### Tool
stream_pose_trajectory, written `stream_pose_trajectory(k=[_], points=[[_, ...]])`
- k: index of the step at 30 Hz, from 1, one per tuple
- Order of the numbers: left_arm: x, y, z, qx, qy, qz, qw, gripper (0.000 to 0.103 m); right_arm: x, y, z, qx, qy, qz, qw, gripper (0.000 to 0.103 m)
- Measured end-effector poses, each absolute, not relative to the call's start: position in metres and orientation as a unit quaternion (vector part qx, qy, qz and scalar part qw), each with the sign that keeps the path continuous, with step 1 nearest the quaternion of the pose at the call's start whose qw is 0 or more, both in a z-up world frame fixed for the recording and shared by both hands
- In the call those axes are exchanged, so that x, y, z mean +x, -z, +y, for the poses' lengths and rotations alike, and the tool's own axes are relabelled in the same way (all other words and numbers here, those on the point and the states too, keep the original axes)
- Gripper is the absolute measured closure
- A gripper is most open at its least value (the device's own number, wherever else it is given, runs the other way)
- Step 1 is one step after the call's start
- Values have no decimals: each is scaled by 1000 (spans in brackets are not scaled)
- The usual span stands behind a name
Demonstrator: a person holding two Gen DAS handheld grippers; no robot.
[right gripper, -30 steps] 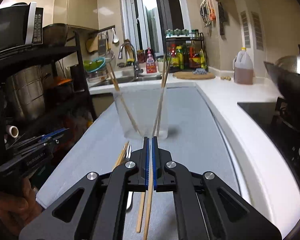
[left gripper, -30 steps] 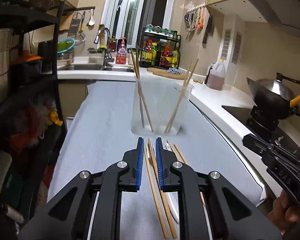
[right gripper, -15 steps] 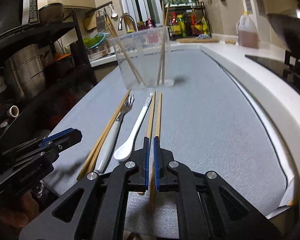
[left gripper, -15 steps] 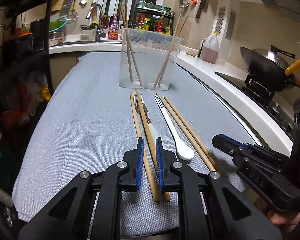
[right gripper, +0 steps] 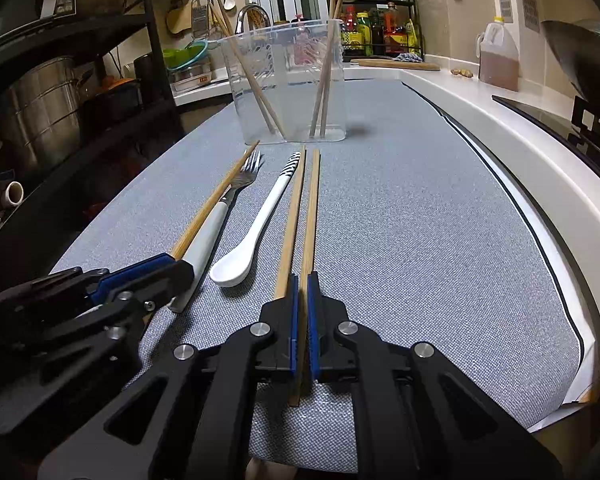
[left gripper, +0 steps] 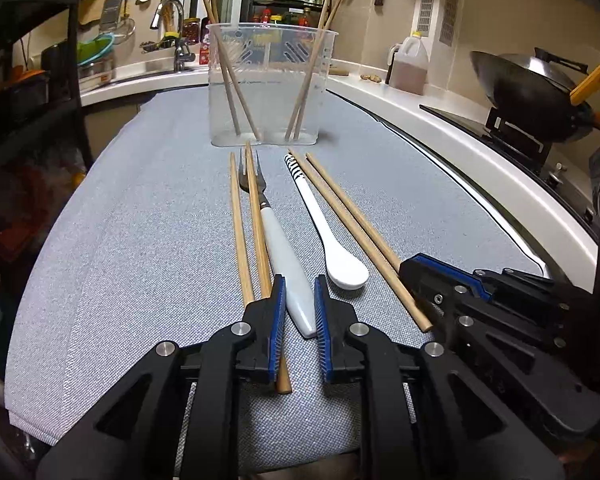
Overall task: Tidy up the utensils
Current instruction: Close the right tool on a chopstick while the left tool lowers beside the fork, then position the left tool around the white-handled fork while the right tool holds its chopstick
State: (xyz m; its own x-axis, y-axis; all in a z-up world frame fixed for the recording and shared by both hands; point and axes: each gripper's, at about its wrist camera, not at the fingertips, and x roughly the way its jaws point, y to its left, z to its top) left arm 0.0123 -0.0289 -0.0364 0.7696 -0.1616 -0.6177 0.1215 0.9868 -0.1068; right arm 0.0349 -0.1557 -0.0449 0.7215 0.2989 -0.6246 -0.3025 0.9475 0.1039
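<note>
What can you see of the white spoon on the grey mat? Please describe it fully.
The white spoon looks ceramic or plastic, glossy, with black stripes at its handle tip. It lies flat on the grey mat, bowl toward the cameras, handle pointing at the clear container. It sits between the fork and a chopstick pair; its striped tip lies against the nearest chopstick. No gripper touches it.

Open grey mat (left gripper: 132,240) fills the left and right of the frame; the centre is crowded with chopsticks (left gripper: 238,232), fork (left gripper: 278,248) and spoon (left gripper: 328,240) laid side by side, a clear container (left gripper: 268,84) blocking the far end and a wok (left gripper: 532,100) at upper right
</note>
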Motion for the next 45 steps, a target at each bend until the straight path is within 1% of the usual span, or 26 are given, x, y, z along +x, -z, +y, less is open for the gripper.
stream_pose_trajectory(k=[3,7,9,10,14,15,20,23,25,29,32,35,37,40,41,42,45], points=[[13,36,-34,-22,76,328,941,87,34,45,-155,-7,-161,335,928,96],[16,40,-36,-19,70,337,939,79,33,45,-153,-11,-160,335,928,96],[15,39,-34,-18,66,336,939,79,34,44,-153,-12,-161,335,928,96],[14,38,-32,-20,65,337,939,81,34,44,-153,-12,-161,336,928,96],[10,37,-18,-40,46,337,940,85,34,43,-156,-10,-155,333,930,101],[10,37,-16,-43,41,336,940,86,33,41,-156,-12,-149,331,932,102],[9,39,-13,-44,30,337,940,86,36,40,-163,-12,-119,328,937,102],[12,39,-16,-41,33,335,941,85,37,44,-167,2,-123,337,933,98],[13,40,-17,-42,32,335,941,85,32,40,-172,23,-132,325,936,98],[14,40,-16,-46,34,334,941,85,29,41,-169,21,-147,326,934,97],[15,41,-15,-50,35,333,941,85,29,46,-164,14,-151,338,929,90],[16,41,-14,-51,36,333,941,85,27,46,-160,3,-149,334,930,87],[16,42,-15,-49,35,331,942,85,26,46,-158,-6,-146,333,932,87],[18,43,-16,-46,33,328,943,85,24,46,-156,-16,-143,330,933,87],[18,43,-17,-46,32,327,943,85,25,46,-157,-13,-143,330,933,90],[19,43,-18,-42,30,325,944,85,25,46,-158,-11,-143,331,933,97],[21,44,-22,-30,26,320,947,84,25,46,-160,-9,-135,328,935,97]])
